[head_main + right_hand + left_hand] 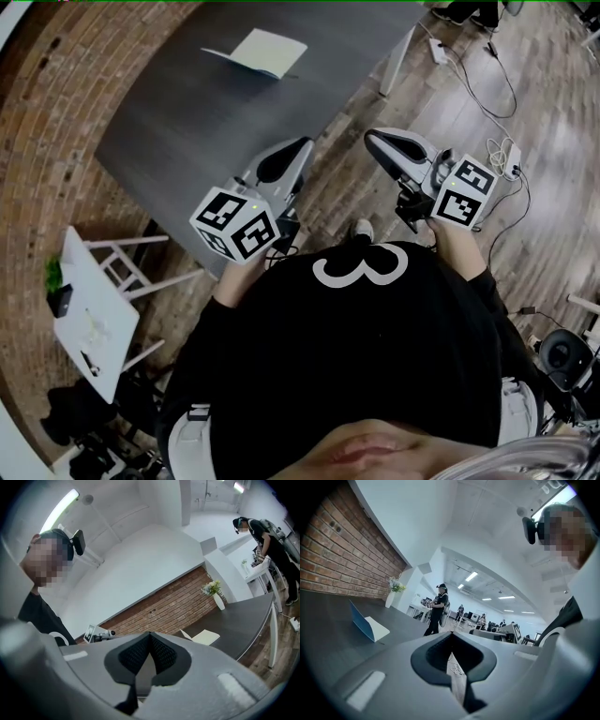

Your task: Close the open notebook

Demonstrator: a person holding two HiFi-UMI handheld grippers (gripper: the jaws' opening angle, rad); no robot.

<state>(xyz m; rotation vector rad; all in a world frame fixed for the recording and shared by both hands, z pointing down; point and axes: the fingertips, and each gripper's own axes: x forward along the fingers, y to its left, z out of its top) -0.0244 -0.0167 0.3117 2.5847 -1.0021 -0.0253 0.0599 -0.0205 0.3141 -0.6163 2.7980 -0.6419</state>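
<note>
Dark counter (178, 122), seen from above, with the person standing off its near end. The left gripper (286, 159) hangs in the air over the near corner of the counter. The right gripper (389, 148) hangs beside that corner, over the floor. Each gripper's own view shows its jaws brought together at the tips with nothing between them; only floor or counter shows through the slit behind the pads. The notebook (258, 52) lies open at the far end of the counter, well apart from both grippers. One half rests flat with a pale page up. The other half, a blue cover (360, 619), stands tilted up from the counter along the spine. Judged from its thinness, the notebook is probably light, with a cover that bends and pages that lift easily. On so smooth a counter it is likely to slide rather than fold if pushed low or near the spine. The best hold appears to be the free edge of the raised cover, farthest from the spine. That edge could be nudged over with closed tips, or pinched once the jaws part. The other gripper would press on the flat half to keep it in place on the counter.
</note>
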